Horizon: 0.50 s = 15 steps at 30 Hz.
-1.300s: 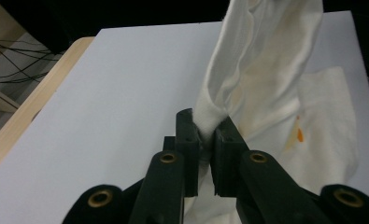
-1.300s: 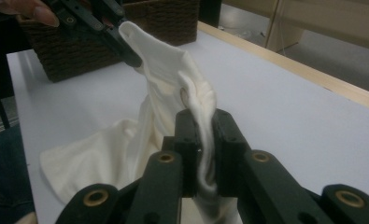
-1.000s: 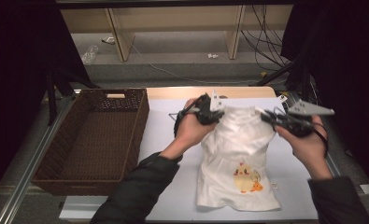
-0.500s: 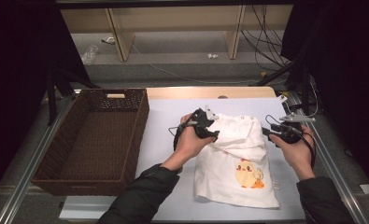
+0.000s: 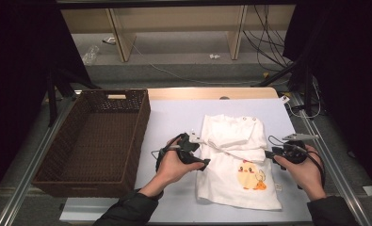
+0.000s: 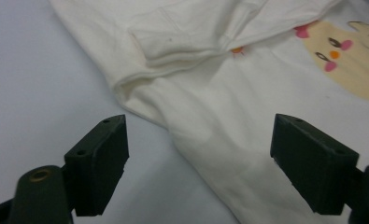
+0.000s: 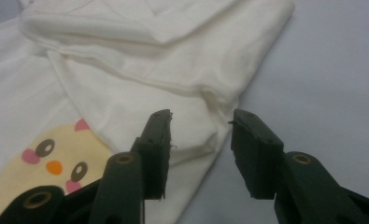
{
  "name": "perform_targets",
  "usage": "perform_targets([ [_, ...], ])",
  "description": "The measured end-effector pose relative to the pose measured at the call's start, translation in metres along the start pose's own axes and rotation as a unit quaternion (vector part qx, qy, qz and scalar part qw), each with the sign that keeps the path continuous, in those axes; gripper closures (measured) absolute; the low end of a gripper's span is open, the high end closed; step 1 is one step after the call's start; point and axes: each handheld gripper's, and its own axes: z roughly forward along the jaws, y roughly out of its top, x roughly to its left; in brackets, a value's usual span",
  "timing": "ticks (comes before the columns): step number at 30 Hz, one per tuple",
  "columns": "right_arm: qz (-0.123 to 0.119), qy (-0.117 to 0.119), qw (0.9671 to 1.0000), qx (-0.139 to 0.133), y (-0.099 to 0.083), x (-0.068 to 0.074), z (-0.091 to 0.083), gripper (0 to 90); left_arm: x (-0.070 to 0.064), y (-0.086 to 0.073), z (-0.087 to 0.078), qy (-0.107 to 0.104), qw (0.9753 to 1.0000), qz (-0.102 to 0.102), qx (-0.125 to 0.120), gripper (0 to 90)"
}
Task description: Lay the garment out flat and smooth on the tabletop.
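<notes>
A white shirt (image 5: 238,190) with a yellow chick print (image 5: 250,175) lies flat on the pale table cover (image 5: 174,117). Its top part (image 5: 231,134) is folded down over the body. My left gripper (image 5: 201,150) sits at the shirt's left edge. In the left gripper view it (image 6: 201,140) stands wide open over that edge of the shirt (image 6: 210,116), holding nothing. My right gripper (image 5: 270,153) is at the shirt's right edge. There it (image 7: 201,126) is open by a narrower gap, above the folded side of the shirt (image 7: 173,60).
A dark brown wicker basket (image 5: 141,127) stands empty at the left of the table. Wooden shelf legs (image 5: 117,42) and cables (image 5: 268,52) lie on the floor beyond the far edge. A metal rail (image 5: 325,155) runs along the table's right side.
Both grippers came toward the person, carrying the shirt's top edge down over its body. Both now stand open and the folded top lies flat.
</notes>
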Motion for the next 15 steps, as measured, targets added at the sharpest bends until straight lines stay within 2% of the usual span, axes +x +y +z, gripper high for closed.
perform_targets([
  [2,0.006,0.005,1.0000,0.004,-0.004,0.003,-0.002,56.5,-0.004,-0.007,-0.006,-0.017,0.9997,-0.009,-0.012,18.7],
  [5,0.013,0.004,0.9999,0.009,-0.010,0.007,-0.007,55.7,-0.013,-0.017,-0.013,-0.026,0.9995,-0.011,-0.012,26.8],
  [6,0.013,0.001,0.9998,0.011,-0.013,0.008,-0.008,56.0,-0.016,-0.020,-0.014,-0.029,0.9995,-0.007,-0.006,29.1],
  [10,0.033,0.004,0.9993,0.019,-0.020,0.010,-0.010,59.6,-0.029,-0.029,-0.012,-0.040,0.9990,-0.009,0.019,38.0],
  [15,0.034,0.001,0.9987,0.037,-0.022,0.011,-0.005,67.8,-0.038,-0.033,-0.005,-0.041,0.9981,0.000,0.045,45.3],
])
